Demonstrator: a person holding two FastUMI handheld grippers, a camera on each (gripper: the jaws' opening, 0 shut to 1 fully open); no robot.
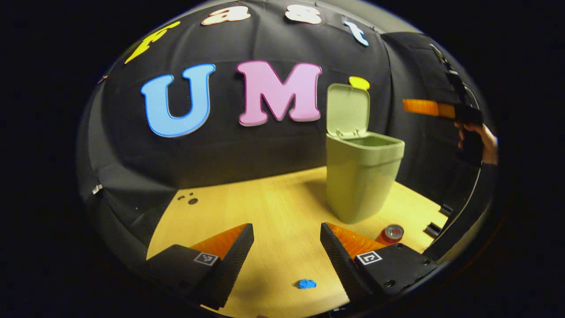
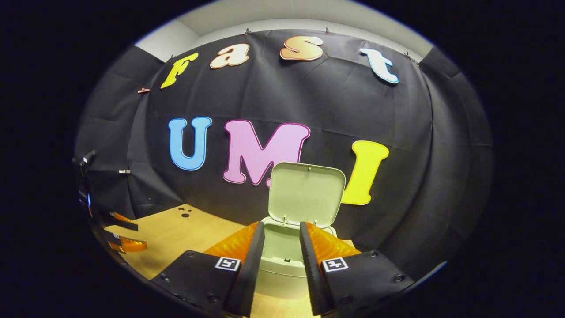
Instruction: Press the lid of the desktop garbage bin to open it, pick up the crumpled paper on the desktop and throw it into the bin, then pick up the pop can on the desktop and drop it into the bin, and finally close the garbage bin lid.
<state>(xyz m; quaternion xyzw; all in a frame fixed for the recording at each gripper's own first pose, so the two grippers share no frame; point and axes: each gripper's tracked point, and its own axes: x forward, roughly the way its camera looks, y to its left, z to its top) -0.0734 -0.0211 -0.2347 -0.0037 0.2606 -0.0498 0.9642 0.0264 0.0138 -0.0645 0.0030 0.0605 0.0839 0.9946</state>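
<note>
Two grippers are at work over a pale wooden table (image 1: 282,212). In the left gripper view, the left gripper (image 1: 287,240) hangs low above the tabletop with its fingers spread wide and nothing between them. Ahead of it and off to its right stands the green bin (image 1: 362,181), upright on the table, with its lid (image 1: 348,109) swung up and back so the mouth is uncovered. Just beyond the tip of this gripper's right finger, near the foot of the bin, a red can (image 1: 390,234) lies on the table with its round end facing the camera. Closer in, between the two fingers and a little below their tips, a small blue scrap (image 1: 306,283) sits on the wood. High on the far right of this view a hand (image 1: 483,141) holds the other gripper up beside the bin, above its rim.

In the right gripper view, the right gripper (image 2: 282,247) hovers directly over the bin (image 2: 282,265), looking down into its open mouth. Its fingers stand apart with a moderate gap and grip nothing; the bin's inside shows through that gap. The raised lid (image 2: 306,194) stands straight ahead of the fingertips, its inner face turned toward the camera. Far off to this gripper's left, low over the table (image 2: 176,234), the left gripper (image 2: 121,234) shows at the edge.
</note>
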